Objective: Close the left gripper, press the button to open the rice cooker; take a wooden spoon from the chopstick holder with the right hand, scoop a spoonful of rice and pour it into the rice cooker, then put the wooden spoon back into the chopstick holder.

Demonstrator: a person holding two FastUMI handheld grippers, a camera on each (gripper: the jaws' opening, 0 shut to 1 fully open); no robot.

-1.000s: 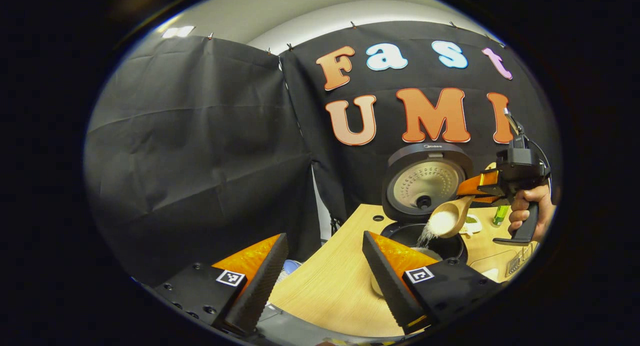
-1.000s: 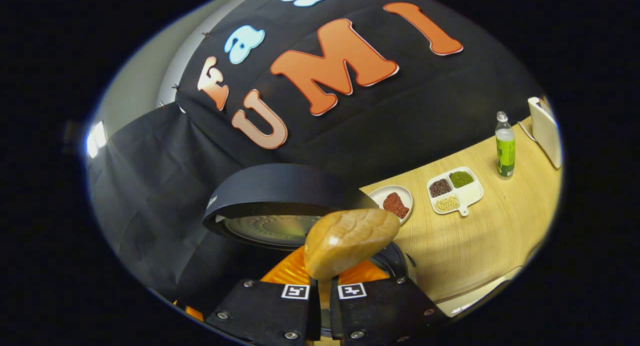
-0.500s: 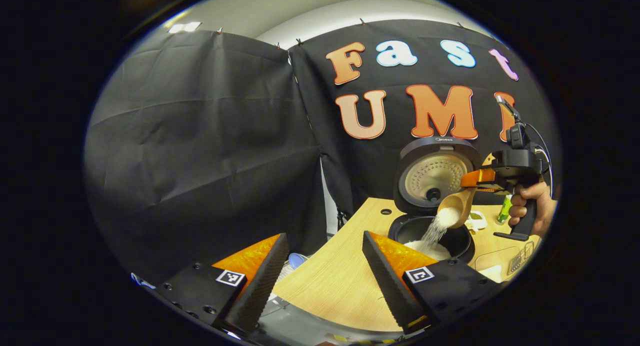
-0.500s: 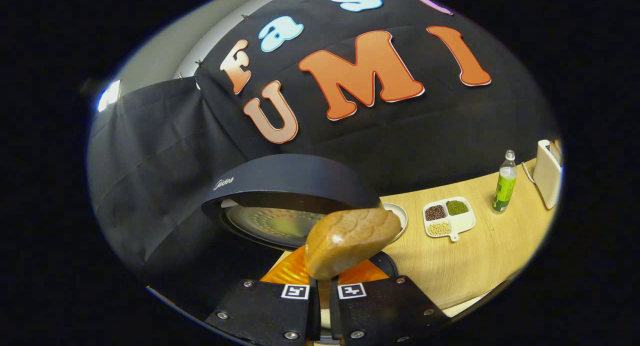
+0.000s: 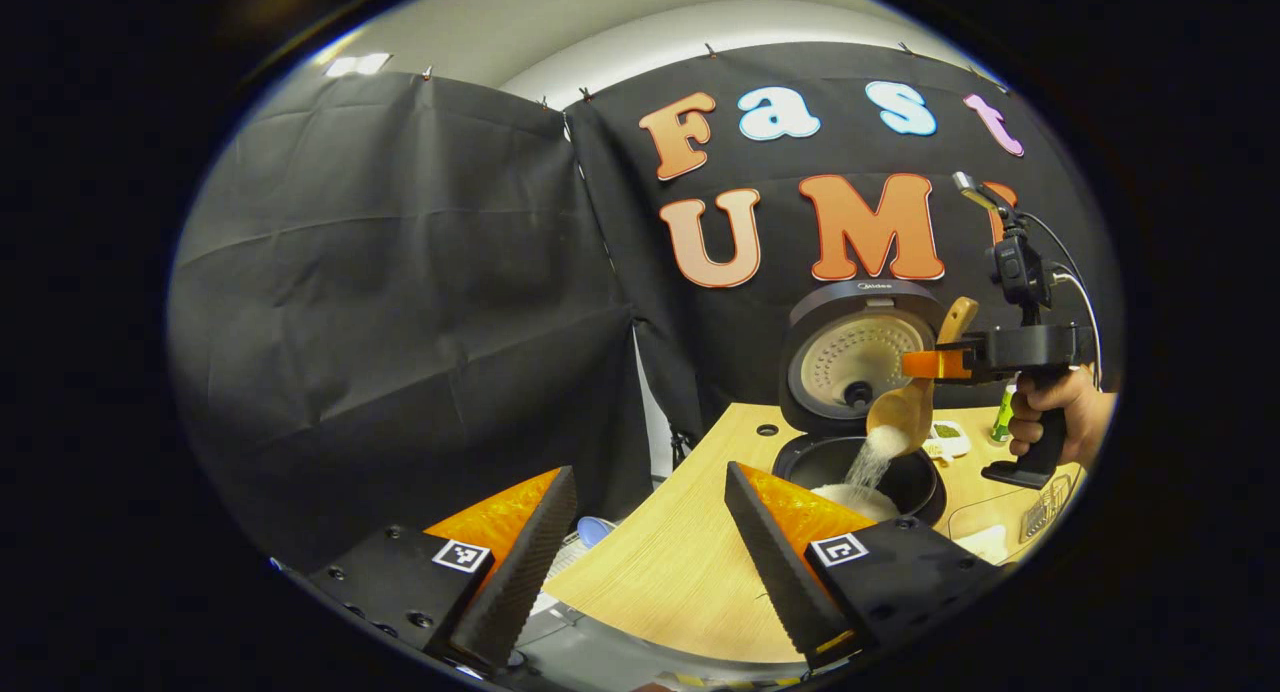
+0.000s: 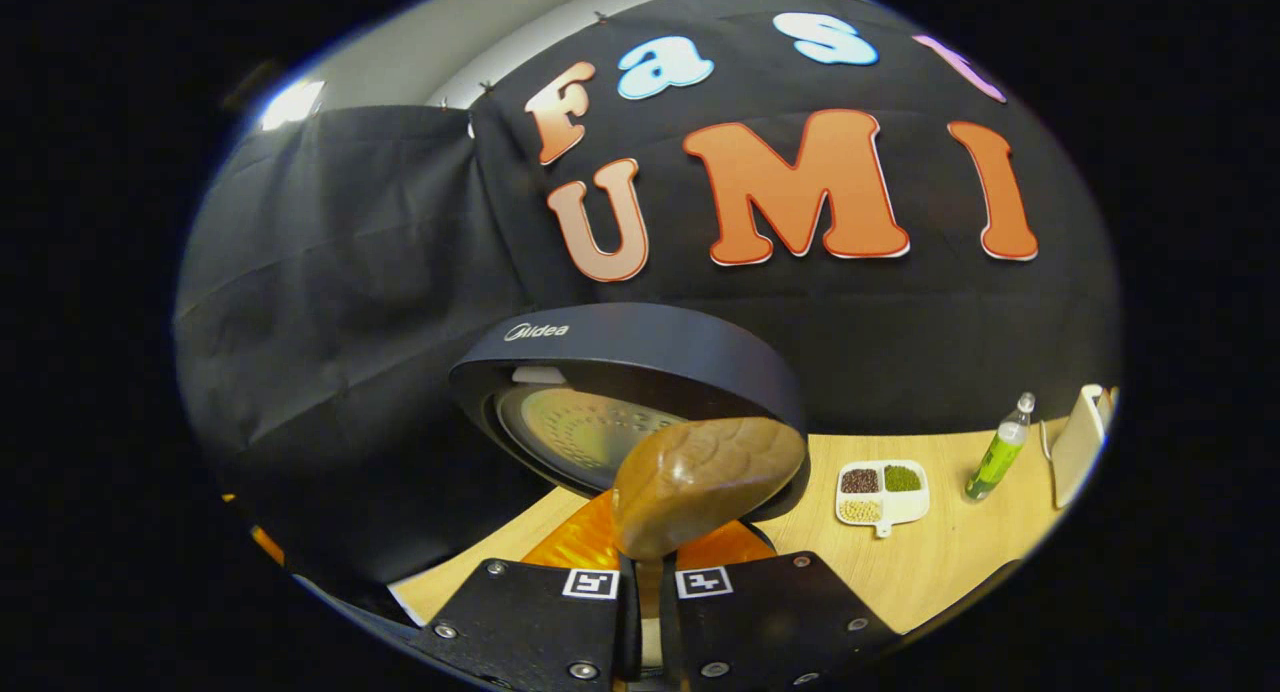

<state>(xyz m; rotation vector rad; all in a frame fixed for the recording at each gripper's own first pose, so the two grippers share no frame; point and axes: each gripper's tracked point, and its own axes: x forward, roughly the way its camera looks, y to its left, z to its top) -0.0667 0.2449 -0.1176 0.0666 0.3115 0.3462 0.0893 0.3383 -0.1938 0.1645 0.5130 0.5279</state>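
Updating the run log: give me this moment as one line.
step: pouring rice | right hand-held gripper: shut on wooden spoon | rice cooker: lid open | left hand-held gripper: open, idle

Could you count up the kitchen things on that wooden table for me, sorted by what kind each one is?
Cookers: 1, the black round rice cooker with its lid up.
Spoons: 1, the brown wooden spoon tipping white rice, held in the right claw.
Dishes: 1, the white divided dish of beans.
Bottles: 1, the green plastic bottle.
Total: 4.
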